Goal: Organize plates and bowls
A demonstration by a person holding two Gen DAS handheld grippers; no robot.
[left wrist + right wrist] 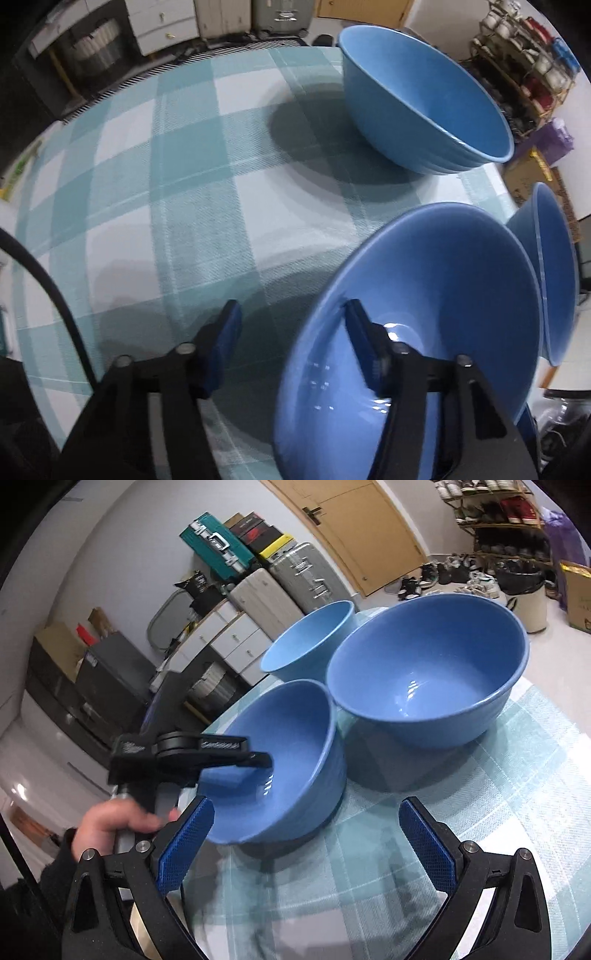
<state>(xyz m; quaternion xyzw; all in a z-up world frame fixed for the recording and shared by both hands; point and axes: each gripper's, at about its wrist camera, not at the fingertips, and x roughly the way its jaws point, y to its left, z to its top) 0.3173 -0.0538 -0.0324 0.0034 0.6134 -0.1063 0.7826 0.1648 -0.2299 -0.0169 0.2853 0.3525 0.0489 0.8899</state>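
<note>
Three blue bowls stand on the teal-and-white checked tablecloth [166, 184]. My left gripper [293, 328] points steeply down over the nearest bowl [443, 295]. One finger is inside it and the other outside, the rim between the jaws. The outer pad [227, 332] stands clear of the wall, so the gripper is open. The right wrist view shows that same left gripper [251, 768], held by a hand [118, 823], at the near bowl [295, 738]. A larger bowl [424, 675] and a paler bowl [310, 638] stand behind. My right gripper [304, 812] is open and holds nothing, just in front of the near bowl.
The table's far edge [155, 70] runs close behind the bowls. On the floor beyond are suitcases [284, 579], white drawers [236, 638], a shoe rack [524, 62] and a wooden door [354, 528]. A black cable [55, 295] crosses the left of the left wrist view.
</note>
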